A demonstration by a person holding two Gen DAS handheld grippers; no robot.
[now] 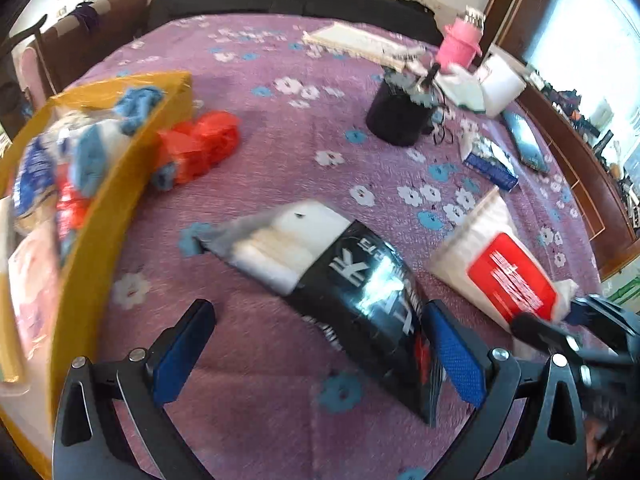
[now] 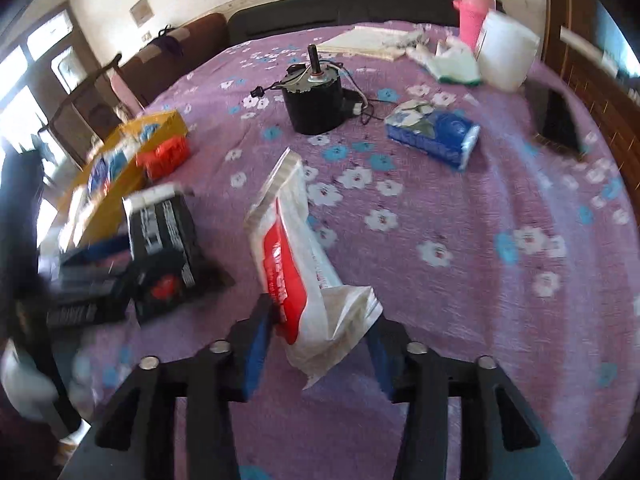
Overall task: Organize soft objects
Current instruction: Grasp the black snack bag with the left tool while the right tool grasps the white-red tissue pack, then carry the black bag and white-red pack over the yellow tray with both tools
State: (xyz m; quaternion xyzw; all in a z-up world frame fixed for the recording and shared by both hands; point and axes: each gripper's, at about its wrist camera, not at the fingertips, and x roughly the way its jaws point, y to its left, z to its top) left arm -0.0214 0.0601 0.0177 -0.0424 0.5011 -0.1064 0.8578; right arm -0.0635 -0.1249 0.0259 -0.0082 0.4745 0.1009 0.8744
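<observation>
1. Left hand-held gripper (image 1: pixel 320 354) spread wide over the black packet (image 1: pixel 352 292) on the bed (image 1: pixel 280 120), yellow box (image 1: pixel 100 216) close left.
2. Right hand-held gripper (image 2: pixel 320 344) part-open around the white-and-red packet (image 2: pixel 296 264); grip unclear.
3. Only right view: open bedspread rightward, blue tissue pack (image 2: pixel 434 134) beyond.

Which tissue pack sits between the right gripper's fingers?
The white pack with the red label, inside the right gripper. The black pack and blue pack lie apart on the bedspread.

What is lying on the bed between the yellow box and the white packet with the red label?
The black and white packet lies between the yellow box and the white packet with the red label, on the purple bedspread. The left wrist view shows it best.
</observation>
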